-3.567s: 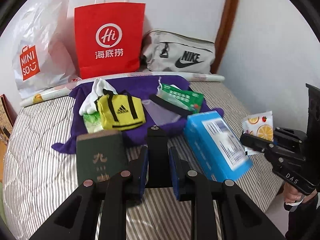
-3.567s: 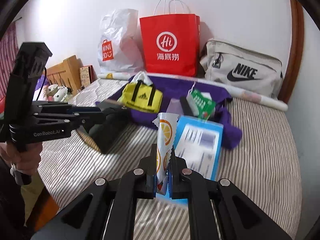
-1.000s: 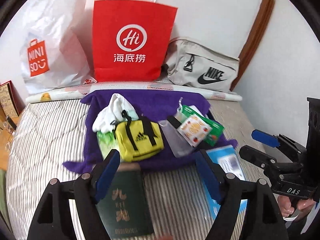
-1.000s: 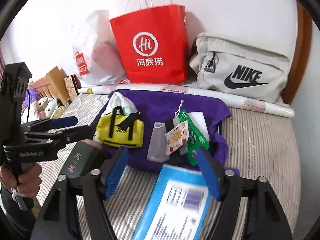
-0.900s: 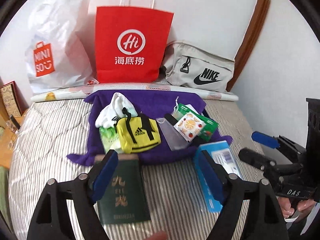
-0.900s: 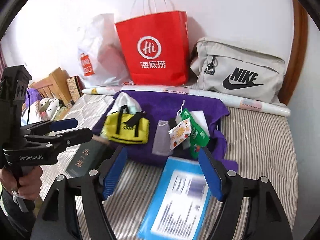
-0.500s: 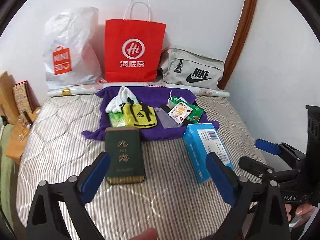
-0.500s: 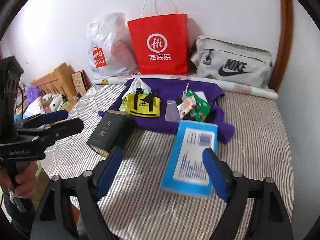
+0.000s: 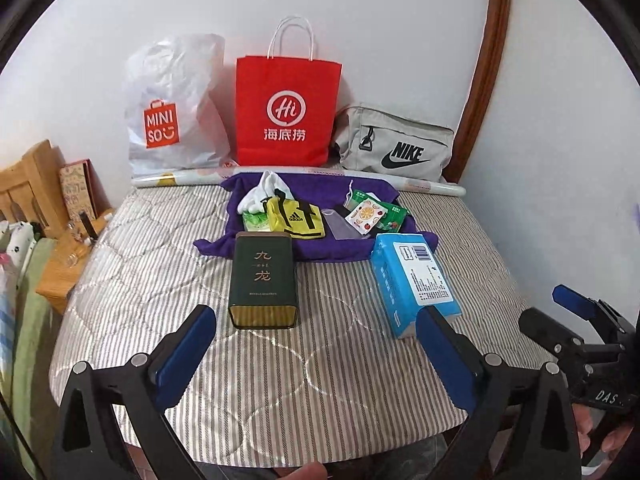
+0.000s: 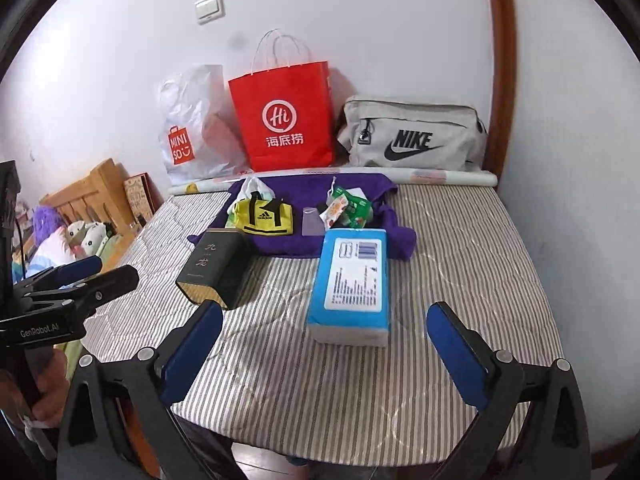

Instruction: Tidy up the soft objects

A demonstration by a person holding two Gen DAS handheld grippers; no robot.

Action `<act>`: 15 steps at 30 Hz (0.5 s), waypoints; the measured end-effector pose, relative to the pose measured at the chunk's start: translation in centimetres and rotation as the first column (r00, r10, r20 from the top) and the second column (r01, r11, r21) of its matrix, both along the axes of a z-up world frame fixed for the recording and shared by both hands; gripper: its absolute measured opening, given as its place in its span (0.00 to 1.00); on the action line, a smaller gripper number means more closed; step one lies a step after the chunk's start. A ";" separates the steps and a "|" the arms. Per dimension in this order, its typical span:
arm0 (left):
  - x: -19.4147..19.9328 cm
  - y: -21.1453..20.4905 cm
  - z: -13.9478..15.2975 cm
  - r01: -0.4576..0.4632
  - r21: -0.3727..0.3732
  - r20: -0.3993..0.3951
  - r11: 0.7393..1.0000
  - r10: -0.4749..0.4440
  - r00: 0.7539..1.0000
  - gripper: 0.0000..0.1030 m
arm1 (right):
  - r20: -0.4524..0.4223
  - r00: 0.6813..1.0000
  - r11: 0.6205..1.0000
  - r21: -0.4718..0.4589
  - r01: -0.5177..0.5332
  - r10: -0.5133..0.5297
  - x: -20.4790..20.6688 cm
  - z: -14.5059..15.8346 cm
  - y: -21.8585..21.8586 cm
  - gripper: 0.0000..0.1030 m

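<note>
Left wrist view: left gripper (image 9: 316,350) low in frame, fingers (image 9: 184,354) spread wide, grasping nothing. Right gripper (image 9: 560,320) at right edge, also released, empty, held off the bed's near right corner.

Bed (image 9: 340,380) with striped quilt. Purple towel (image 9: 320,248) spread at far middle. On towel, left group: white cloth (image 9: 260,194), green pack (image 9: 256,222), yellow pouch (image 9: 296,220) touching both. On towel, right group: grey pouch (image 9: 340,226), fruit-print sachet (image 9: 366,216) lying on a green packet (image 9: 390,216). Dark green tin (image 9: 264,280) on quilt just before towel's near edge, lying flat. Blue tissue pack (image 9: 412,284) to its right, far end touching towel, angled slightly.

Against wall: white plastic bag (image 9: 172,108), red paper bag (image 9: 286,110), grey Nike bag (image 9: 396,144), in a row left to right. Paper roll (image 9: 432,188) along bed's far edge before them.

Right wrist view: right gripper (image 10: 324,340) fingers (image 10: 456,348) wide apart, empty, tissue pack (image 10: 352,276) seen between them, well ahead. Left gripper (image 10: 96,272) at left edge, released, over bed's left side. Tin (image 10: 212,268) tilted in this view, near left of tissue pack. Sachet (image 10: 334,210) and yellow pouch (image 10: 264,216) on towel (image 10: 280,244) beyond.
</note>
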State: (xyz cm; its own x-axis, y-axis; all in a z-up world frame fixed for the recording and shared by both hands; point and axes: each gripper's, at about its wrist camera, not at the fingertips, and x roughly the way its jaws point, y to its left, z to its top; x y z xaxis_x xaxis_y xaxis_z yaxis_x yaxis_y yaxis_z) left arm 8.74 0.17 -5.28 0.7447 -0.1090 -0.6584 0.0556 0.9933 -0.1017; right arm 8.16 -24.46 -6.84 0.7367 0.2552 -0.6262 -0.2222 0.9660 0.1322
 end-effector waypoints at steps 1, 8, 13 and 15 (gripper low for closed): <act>-0.2 -0.2 0.2 0.002 0.004 0.005 1.000 -0.002 1.000 0.98 | 0.002 1.000 1.000 -0.001 -0.003 0.003 -0.2 0.0 0.0 0.98; -1.1 -1.2 0.5 0.022 0.011 0.012 1.000 -0.023 1.000 0.98 | 0.027 1.000 1.000 -0.004 0.008 -0.008 -1.7 0.5 -0.5 0.98; -1.7 -1.5 0.8 0.029 0.001 0.020 1.000 -0.029 0.999 0.98 | 0.041 0.999 1.000 -0.006 0.007 -0.007 -2.3 1.0 -0.6 0.98; -1.8 -1.3 0.8 0.024 -0.008 0.019 1.000 -0.024 1.000 0.98 | 0.043 0.999 1.000 -0.010 0.004 -0.004 -2.4 1.0 -0.6 0.98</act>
